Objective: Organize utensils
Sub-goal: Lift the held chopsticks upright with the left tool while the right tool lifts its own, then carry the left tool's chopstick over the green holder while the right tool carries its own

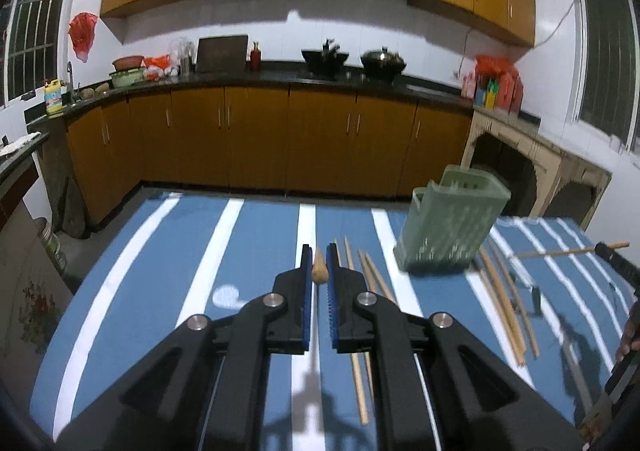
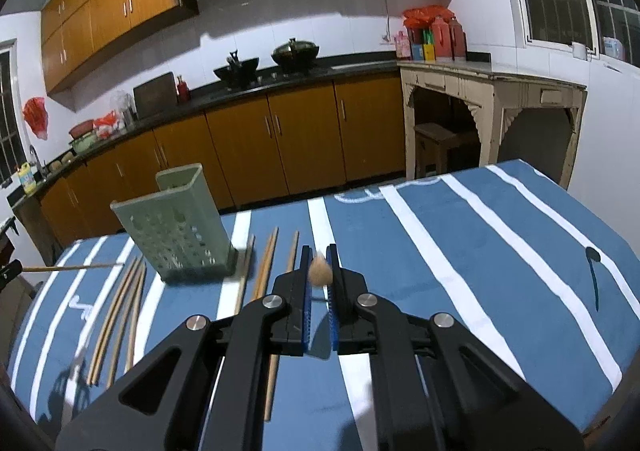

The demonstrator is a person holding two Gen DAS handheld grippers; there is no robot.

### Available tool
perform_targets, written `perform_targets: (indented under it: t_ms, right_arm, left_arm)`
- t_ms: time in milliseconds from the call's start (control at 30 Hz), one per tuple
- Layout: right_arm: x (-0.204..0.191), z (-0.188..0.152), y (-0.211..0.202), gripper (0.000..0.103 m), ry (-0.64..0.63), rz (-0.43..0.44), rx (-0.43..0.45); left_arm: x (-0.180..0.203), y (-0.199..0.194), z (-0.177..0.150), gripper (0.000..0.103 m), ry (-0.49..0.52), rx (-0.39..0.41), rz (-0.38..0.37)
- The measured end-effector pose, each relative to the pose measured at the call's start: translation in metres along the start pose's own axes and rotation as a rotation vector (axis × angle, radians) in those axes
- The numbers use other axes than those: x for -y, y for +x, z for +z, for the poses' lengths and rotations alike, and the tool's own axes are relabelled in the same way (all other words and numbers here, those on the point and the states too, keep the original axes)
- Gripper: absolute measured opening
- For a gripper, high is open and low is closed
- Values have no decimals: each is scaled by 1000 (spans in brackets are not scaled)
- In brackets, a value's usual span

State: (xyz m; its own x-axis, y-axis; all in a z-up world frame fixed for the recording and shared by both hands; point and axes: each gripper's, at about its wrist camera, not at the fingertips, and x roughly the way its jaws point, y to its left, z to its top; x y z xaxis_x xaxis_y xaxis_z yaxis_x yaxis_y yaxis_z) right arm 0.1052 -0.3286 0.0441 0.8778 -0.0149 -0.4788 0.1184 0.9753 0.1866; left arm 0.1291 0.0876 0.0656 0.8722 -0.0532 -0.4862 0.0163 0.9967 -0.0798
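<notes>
The left gripper (image 1: 319, 263) clamps a single chopstick (image 1: 320, 271), seen end-on between its blue pads. The right gripper (image 2: 320, 265) likewise pinches another chopstick (image 2: 320, 271). The green utensil holder (image 1: 448, 227) stands at two o'clock from the left gripper, with loose chopsticks (image 1: 504, 303) lying on the striped tablecloth (image 1: 260, 251) beside it.

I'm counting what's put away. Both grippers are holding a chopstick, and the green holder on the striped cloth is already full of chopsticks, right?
Not quite. The green holder looks empty in the right wrist view. The loose chopsticks lie on the striped cloth beside it. The rest fits: each gripper holds one.
</notes>
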Motion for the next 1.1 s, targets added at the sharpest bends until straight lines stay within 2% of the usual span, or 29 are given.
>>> perform_targets:
  t_ms: [200, 400, 633, 867, 1100]
  right_arm:
    - [-1, 13, 2, 7, 14, 19, 19]
    - [-4, 33, 5, 7, 6, 28, 51]
    - [-12, 83, 4, 7, 12, 55, 135]
    - [-35, 140, -24, 7, 7, 134, 281]
    - [-63, 154, -36, 7, -2, 255, 316]
  left_arm:
    - [-3, -6, 21, 8, -28, 58, 0]
    - [-4, -5, 37, 8, -37, 83, 7]
    - [-10, -11, 77, 8, -65, 155, -2]
    - [1, -33, 127, 8, -70, 254, -71]
    - [25, -52, 159, 8, -72, 306, -186]
